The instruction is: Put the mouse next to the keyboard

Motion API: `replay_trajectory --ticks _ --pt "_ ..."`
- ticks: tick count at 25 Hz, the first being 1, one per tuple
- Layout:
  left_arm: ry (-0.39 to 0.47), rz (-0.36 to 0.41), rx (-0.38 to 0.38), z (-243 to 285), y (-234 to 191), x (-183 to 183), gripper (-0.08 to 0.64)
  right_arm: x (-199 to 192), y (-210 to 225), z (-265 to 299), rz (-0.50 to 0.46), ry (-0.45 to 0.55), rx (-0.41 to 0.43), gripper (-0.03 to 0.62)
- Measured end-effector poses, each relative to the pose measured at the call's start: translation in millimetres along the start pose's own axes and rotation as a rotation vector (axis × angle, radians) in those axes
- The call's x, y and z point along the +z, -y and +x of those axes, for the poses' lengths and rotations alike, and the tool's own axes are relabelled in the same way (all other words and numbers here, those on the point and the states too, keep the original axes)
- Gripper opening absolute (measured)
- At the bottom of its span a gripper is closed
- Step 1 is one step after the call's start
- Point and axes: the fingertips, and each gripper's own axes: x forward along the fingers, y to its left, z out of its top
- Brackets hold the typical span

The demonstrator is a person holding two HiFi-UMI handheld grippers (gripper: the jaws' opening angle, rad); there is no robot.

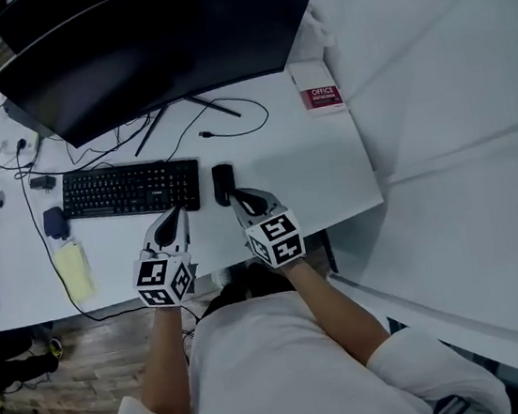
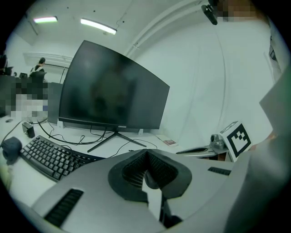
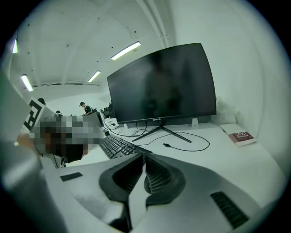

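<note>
A black mouse (image 1: pixel 224 183) lies on the white desk (image 1: pixel 312 175), just right of the black keyboard (image 1: pixel 131 190). My right gripper (image 1: pixel 237 197) hovers close in front of the mouse, its tips beside the mouse's near end, jaws shut with nothing between them (image 3: pixel 143 157). My left gripper (image 1: pixel 178 214) hangs in front of the keyboard's right end, also shut and empty (image 2: pixel 146 154). Both gripper views show the keyboard (image 3: pixel 119 145) (image 2: pixel 50 157) past the jaws, which hide the mouse.
A big curved monitor (image 1: pixel 162 44) stands behind the keyboard, with a loose cable (image 1: pixel 234 124) by its stand. A red-and-white booklet (image 1: pixel 320 98) lies at the back right. A yellow object (image 1: pixel 73 270) and a blue one (image 1: pixel 55 222) lie left of the keyboard.
</note>
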Motion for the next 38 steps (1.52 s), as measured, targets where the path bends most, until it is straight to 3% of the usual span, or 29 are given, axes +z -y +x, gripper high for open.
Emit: replay_trajectory --ticks 6,16,20,38 --pt "0.023 0.025 0.017 -15.3 7.3 8.2 0.005 20.5 -3.0 -34.5 -0.016 0.051 0.081 0.026" --pt "0.079 0.061 0.024 -42.6 23.6 37.8 0.005 58.8 5.4 -89.9 -0.112 0.118 0.133 0.023" --pt "0.096 0.051 0.036 -53.6 25.4 43.7 0.005 66.6 10.6 -106.1 -0.093 0.142 0.150 0.023" --pt "0.070 0.081 0.085 -51.9 20.1 42.4 0.005 78.4 6.2 -95.5 -0.096 0.160 0.237 0.018"
